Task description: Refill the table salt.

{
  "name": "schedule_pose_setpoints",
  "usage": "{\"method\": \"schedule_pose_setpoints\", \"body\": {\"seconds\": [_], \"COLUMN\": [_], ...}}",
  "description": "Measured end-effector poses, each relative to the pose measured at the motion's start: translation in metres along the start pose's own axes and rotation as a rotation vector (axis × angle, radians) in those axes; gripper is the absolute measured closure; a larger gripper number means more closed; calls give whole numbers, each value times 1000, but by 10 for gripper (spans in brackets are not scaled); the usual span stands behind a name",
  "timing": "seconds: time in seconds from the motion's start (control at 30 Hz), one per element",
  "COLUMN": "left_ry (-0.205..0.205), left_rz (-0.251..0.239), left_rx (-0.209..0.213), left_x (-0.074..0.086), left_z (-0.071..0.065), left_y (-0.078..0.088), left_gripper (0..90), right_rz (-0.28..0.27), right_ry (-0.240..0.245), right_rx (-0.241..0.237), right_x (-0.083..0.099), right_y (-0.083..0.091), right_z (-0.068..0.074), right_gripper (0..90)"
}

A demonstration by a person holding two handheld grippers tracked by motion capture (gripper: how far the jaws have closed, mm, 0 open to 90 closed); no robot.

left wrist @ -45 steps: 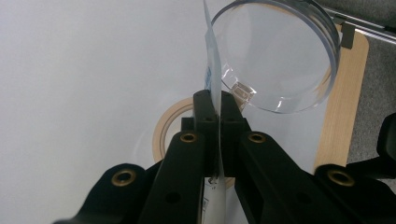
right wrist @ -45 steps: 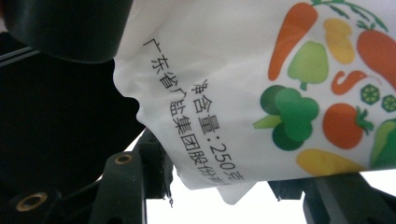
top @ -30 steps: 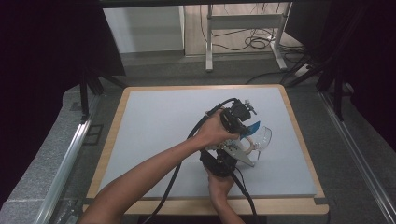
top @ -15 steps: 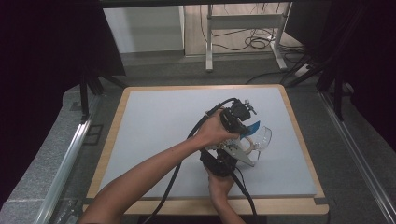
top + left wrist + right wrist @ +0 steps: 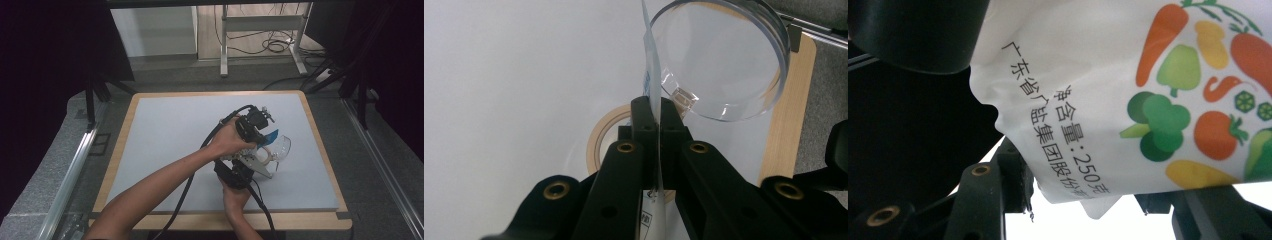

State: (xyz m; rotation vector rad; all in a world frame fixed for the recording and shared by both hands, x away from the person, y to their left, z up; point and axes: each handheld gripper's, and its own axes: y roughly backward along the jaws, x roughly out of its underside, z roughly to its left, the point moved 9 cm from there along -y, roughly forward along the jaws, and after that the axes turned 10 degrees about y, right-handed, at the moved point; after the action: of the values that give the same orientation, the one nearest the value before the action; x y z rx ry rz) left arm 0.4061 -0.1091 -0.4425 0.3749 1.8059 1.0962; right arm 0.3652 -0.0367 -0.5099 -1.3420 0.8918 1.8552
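Note:
A white pouch [image 5: 1108, 75] printed with vegetables and black lettering hangs over the middle of the white board [image 5: 170, 130]. My left gripper [image 5: 654, 107] is shut on the pouch's thin edge [image 5: 650, 75], seen edge-on between its jaws. My right gripper [image 5: 1088, 192] is shut on the pouch's lower part from below. From above, the left gripper [image 5: 260, 134] sits over the right gripper [image 5: 245, 167], close together. Just beyond them lies a clear round container [image 5: 724, 60] on its side, beside a roll of beige tape [image 5: 599, 140].
The board has a wooden rim [image 5: 120, 150] and lies on a grey surface. Metal rails [image 5: 75, 165] run along both sides. A white frame's legs and cables [image 5: 270, 45] stand on the floor behind. Cables trail from both grippers toward the near edge.

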Motion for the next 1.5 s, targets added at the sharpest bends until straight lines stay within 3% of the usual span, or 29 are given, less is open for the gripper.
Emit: {"method": "schedule_pose_setpoints", "body": {"seconds": [0.57,1.5], "left_ry": [-5,-5], "left_rz": [6,14], "left_rx": [1,17], "left_x": [-2,0], "left_z": [0,1], "left_y": [-2,-3], "left_gripper": [900,900], "right_rz": [-10,-8], "right_ry": [-18,-10], "right_rx": [12,29], "right_x": [-2,-1], "right_y": [-1,-5], "right_z": [-2,-3], "right_gripper": [508,509]}}
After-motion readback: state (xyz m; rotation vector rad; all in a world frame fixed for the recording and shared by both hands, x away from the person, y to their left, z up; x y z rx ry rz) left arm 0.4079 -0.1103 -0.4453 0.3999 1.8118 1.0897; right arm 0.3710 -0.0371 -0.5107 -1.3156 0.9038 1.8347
